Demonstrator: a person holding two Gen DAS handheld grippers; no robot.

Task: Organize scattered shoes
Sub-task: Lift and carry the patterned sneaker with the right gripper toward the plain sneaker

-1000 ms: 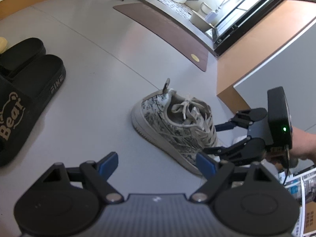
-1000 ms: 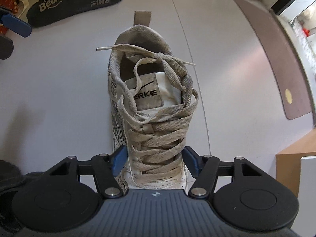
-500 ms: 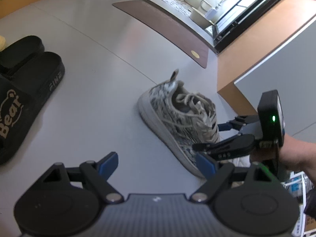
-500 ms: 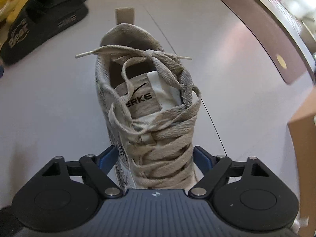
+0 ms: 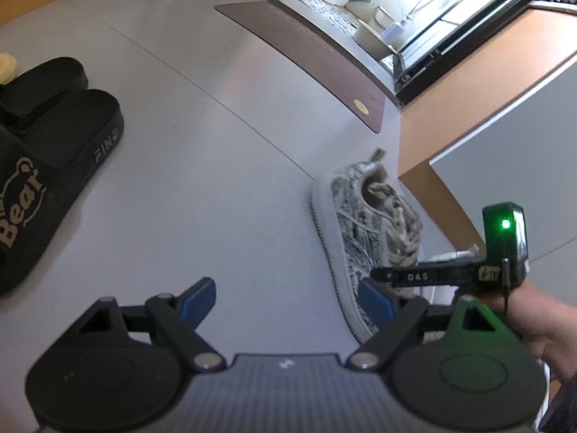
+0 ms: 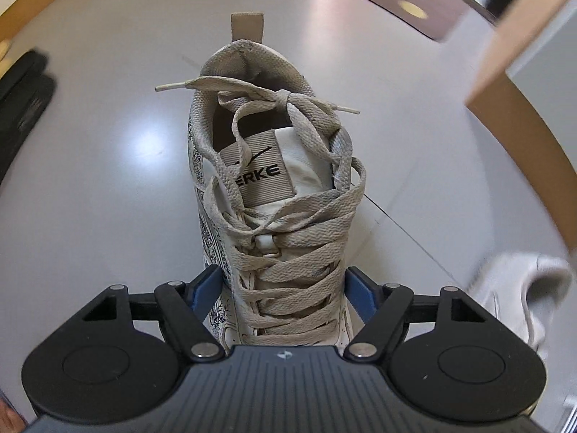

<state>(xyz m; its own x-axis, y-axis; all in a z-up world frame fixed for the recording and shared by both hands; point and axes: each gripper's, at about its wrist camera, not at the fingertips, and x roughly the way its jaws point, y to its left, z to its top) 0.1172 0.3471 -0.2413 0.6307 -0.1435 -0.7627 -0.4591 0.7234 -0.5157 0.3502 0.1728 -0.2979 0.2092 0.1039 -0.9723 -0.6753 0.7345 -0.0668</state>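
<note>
Grey-patterned sneaker [image 6: 274,216] sits on the floor [image 6: 108,180], the right gripper [image 6: 283,290] clasping its laced front, jaws just closing. Left gripper [image 5: 286,297] hangs released near black slippers [image 5: 54,166].

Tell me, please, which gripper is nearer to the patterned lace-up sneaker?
The right. The right gripper straddles the sneaker at its laced forefoot, one finger on each side. The left gripper hangs open over bare floor beside it.

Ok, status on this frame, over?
Left gripper open, empty. Right gripper jaws just been closing, clamped across the sneaker at its laces. White shoe close beside; black slippers well clear.
</note>
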